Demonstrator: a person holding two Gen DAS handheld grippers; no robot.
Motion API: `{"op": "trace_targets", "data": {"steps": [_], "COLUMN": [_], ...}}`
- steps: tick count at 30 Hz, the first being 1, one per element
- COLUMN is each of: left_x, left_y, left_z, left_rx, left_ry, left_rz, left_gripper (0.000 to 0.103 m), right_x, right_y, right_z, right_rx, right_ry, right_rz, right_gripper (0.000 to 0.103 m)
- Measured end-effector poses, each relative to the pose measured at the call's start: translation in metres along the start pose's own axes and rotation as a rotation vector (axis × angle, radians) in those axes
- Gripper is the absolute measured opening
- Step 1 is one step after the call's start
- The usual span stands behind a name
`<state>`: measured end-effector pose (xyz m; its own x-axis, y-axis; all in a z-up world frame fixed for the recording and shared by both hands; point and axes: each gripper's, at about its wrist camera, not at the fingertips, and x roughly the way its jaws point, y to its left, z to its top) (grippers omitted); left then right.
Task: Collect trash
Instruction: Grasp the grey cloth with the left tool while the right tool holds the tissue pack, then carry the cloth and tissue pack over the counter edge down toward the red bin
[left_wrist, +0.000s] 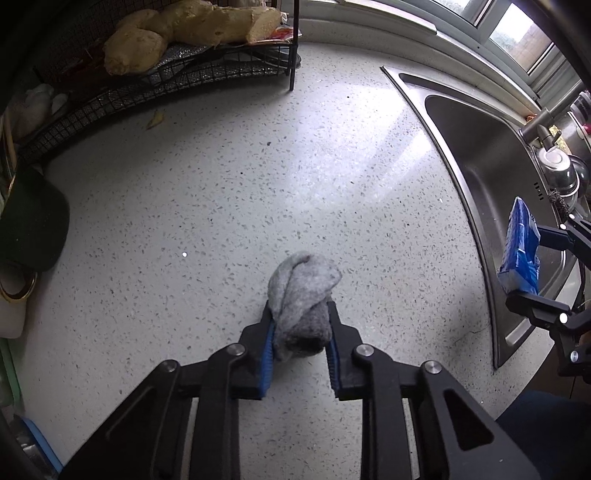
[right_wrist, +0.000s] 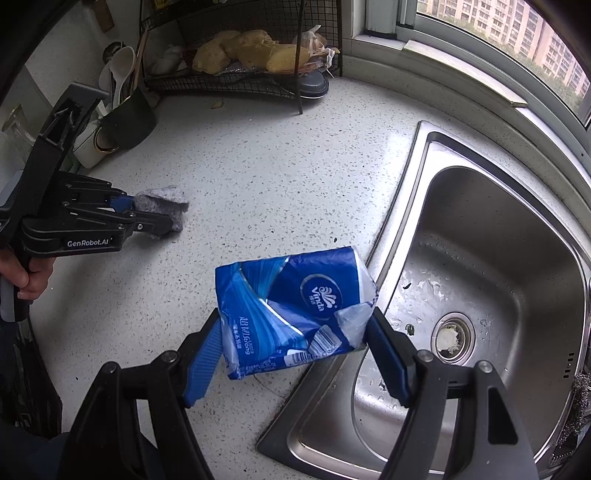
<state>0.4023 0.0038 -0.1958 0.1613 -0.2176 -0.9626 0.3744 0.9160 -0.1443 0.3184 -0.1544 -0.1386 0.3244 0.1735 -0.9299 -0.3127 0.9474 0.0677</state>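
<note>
On the speckled countertop (left_wrist: 221, 192), L of the steel sink (right_wrist: 491, 258), two handheld grippers are positioned, both angled steeply down.

L gripper (left_wrist: 300, 325): jaws are narrowed to a small gap and clamped on a grey cloth wad (left_wrist: 303, 295). The wad is pinched between the blue pads approx. at its lower half; the upper half bulges out beyond the fingertips. The wad is seen touching or just above the counter; which one cannot be told. In the right wrist view the same gripper (right_wrist: 147, 214) is seen from the side, w/ the wad (right_wrist: 162, 203) at its tip and a hand (right_wrist: 26, 273) wrapped around the grip.

R gripper (right_wrist: 295, 332): jaws are set wide and closed on a blue tissue pack (right_wrist: 291, 310), crumpled, printed w/ a white logo. Both blue pads are pressed against the pack's ends. The pack is held clear of the counter, over the counter edge next to the sink rim. In the left wrist view the pack (left_wrist: 521, 247) is seen at far R, between the R gripper's fingers, in front of the sink (left_wrist: 476, 147).

Background: a black wire rack (right_wrist: 258, 85) is located at the rear, loaded w/ yellowish tubers (right_wrist: 251, 51). A dark cup (right_wrist: 129, 122) w/ utensils is placed L of the rack. A window (right_wrist: 517, 33) is located behind the sink.
</note>
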Motion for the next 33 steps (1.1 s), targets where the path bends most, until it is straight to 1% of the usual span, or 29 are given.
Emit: {"op": "trace_targets", "data": {"steps": [7,13,18,25,33], "left_x": [-0.033,-0.059,-0.08,-0.093,-0.104], "left_y": [-0.025,-0.059,-0.086,-0.127,-0.189], "left_z": [-0.036,-0.072,-0.105,-0.146,-0.196], "left_rx": [-0.021,-0.035,-0.061,-0.102,-0.13], "left_ry": [-0.037,-0.058,-0.079,-0.091,-0.105], "left_rz": [-0.005,-0.01,0.008,0.045,0.07], "left_gripper": [0.019,0.019,0.019,0.019,0.019], "right_x": [-0.015,-0.033,-0.049,-0.071,-0.093], "right_y": [0.005,0.016,0.02,0.022,0.016], "right_z": [-0.007,-0.026,-0.05,-0.093,-0.148], "right_rx": [-0.051,-0.114,-0.162,-0.227,-0.285], "right_ry": [-0.019,-0.031,-0.043,-0.059,-0.077], "right_rz": [0.02,0.051,0.08,0.112,0.155], "right_gripper": [0.073,0.073,0.073,0.072,0.072]}}
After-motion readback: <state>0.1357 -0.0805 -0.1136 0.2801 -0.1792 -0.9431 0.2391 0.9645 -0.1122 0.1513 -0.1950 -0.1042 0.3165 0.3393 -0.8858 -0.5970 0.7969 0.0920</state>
